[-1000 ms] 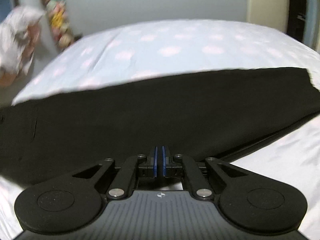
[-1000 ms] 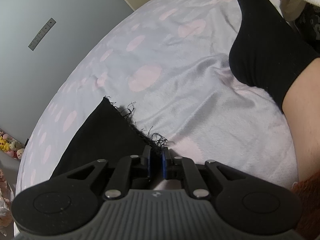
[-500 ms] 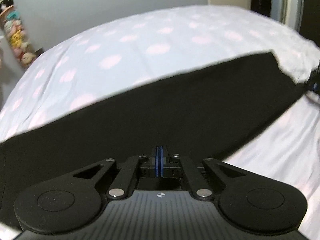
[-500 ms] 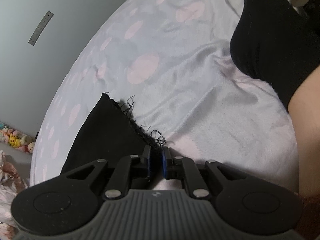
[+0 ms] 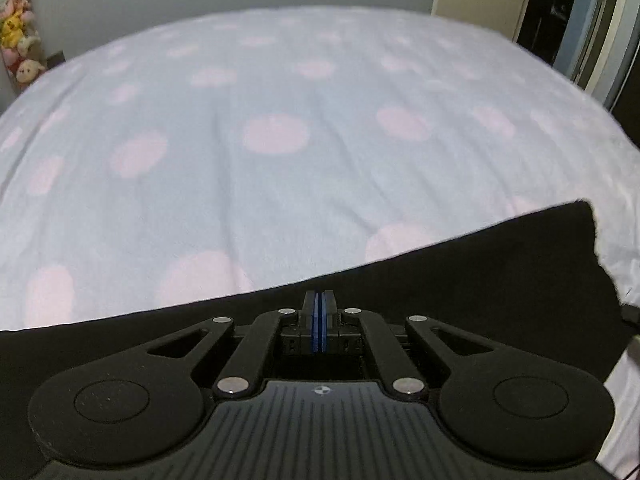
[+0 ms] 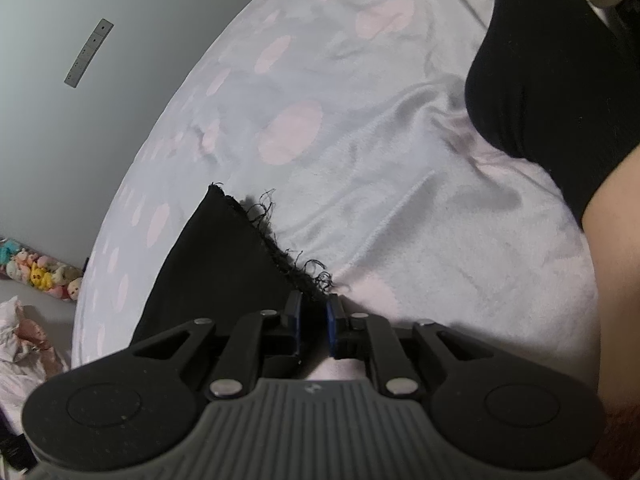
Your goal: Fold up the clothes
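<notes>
A black garment (image 5: 480,272) lies across the near part of a pale blue bedspread with pink dots (image 5: 280,140). My left gripper (image 5: 320,300) is shut, its pads pressed together at the garment's far edge, with black cloth spreading out on both sides below it. In the right wrist view the garment (image 6: 216,264) ends in a frayed hem (image 6: 280,256). My right gripper (image 6: 313,308) stands at the hem's near corner with a narrow gap between its pads and the frayed cloth running into that gap.
A person's leg in a black sock (image 6: 540,80) rests on the bed at the right, close to my right gripper. Soft toys (image 5: 16,20) line the wall at the left. Crumpled clothes (image 6: 24,332) lie beside the bed. A doorway (image 5: 560,8) is at the far right.
My left gripper has swung forward and to the right, so the garment's far edge has dropped to its fingertips and much more bedspread shows. The right gripper and hem barely moved.
</notes>
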The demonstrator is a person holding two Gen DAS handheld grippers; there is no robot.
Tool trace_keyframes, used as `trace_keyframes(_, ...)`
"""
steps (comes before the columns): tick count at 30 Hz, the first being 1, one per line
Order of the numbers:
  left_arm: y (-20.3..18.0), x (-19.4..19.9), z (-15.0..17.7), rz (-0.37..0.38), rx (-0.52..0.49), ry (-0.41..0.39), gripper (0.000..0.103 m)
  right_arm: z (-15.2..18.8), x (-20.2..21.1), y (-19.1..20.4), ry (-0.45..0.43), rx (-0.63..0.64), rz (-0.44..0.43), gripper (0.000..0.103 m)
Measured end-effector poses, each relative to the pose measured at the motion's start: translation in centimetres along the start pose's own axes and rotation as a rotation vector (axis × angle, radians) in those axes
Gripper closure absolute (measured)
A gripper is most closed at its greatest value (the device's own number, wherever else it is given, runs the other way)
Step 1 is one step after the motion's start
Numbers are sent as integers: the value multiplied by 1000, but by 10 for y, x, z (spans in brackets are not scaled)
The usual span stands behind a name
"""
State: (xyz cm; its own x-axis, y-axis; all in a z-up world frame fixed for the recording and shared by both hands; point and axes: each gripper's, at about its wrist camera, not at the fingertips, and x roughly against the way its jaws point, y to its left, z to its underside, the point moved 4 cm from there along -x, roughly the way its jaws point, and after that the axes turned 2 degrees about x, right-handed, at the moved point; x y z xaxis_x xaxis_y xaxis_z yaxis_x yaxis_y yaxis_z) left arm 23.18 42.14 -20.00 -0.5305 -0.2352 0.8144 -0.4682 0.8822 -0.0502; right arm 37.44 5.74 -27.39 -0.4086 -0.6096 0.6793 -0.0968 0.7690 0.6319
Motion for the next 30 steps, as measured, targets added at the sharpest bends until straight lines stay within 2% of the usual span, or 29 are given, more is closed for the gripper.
trace_keyframes(2,0,-8,1,-1,-3,21,101,-3,0,0,19,9,-25,82)
trace_keyframes(4,0,-16,2,-2,-6,42,101,-6,-2,0,42,19,-60,69)
trace_keyframes(7,5,-20,1,19,16,66,101,-11,-11,-1,82,5,-120,60)
trace_keyframes(10,6,-21,1,25,19,73,101,-19,-23,-4,119,-21,-174,58)
trace_keyframes(18,8,-24,-1,41,7,90,101,-44,-56,0,215,18,-306,58)
trace_keyframes(21,7,-27,-3,40,-4,103,101,-45,-64,8,236,68,-320,61)
trace_keyframes(23,6,-29,-4,40,-12,111,102,-44,-69,14,237,105,-314,72)
trace_keyframes(24,6,-30,-4,40,-16,115,102,-43,-70,16,236,120,-309,84)
trace_keyframes(25,6,-31,-5,39,-19,120,102,-41,-72,18,235,134,-305,88)
trace_keyframes(30,4,-35,-8,36,-44,142,102,-41,-56,32,163,184,-349,91)
